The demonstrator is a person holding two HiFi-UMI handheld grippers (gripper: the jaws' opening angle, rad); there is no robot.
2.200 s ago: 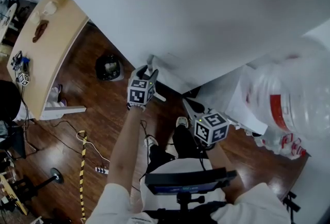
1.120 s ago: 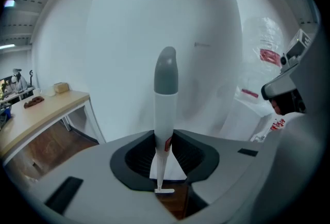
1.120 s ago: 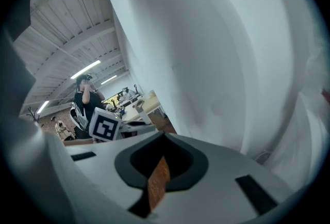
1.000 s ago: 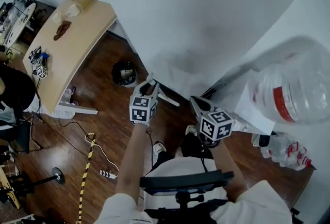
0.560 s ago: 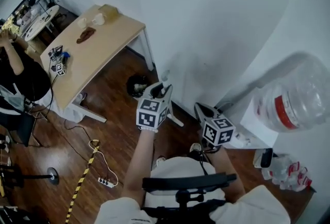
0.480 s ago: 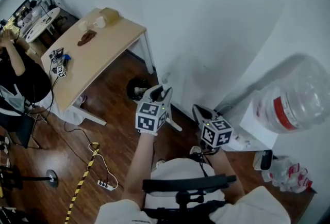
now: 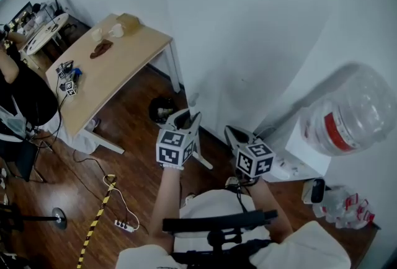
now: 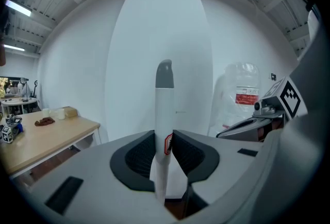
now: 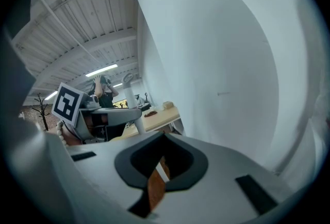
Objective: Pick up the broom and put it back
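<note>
Broom (image 8: 164,96), one, gripped by left tongs (image 8: 164,134); right tongs (image 9: 164,135) closed.

No word or number can be read anywhere. The left gripper (image 7: 186,118) and the right gripper (image 7: 232,135) each carry a cube with black-and-white square markers; these are patterns, not letters. A small cube (image 7: 69,89) on the table (image 7: 127,54) shows the same kind of marker. The water bottle (image 7: 353,116) wears a red label (image 7: 330,131) whose print is too small to read. The broom handle (image 8: 164,109) bears a small red-edged sticker (image 8: 168,144), also unreadable.
</note>
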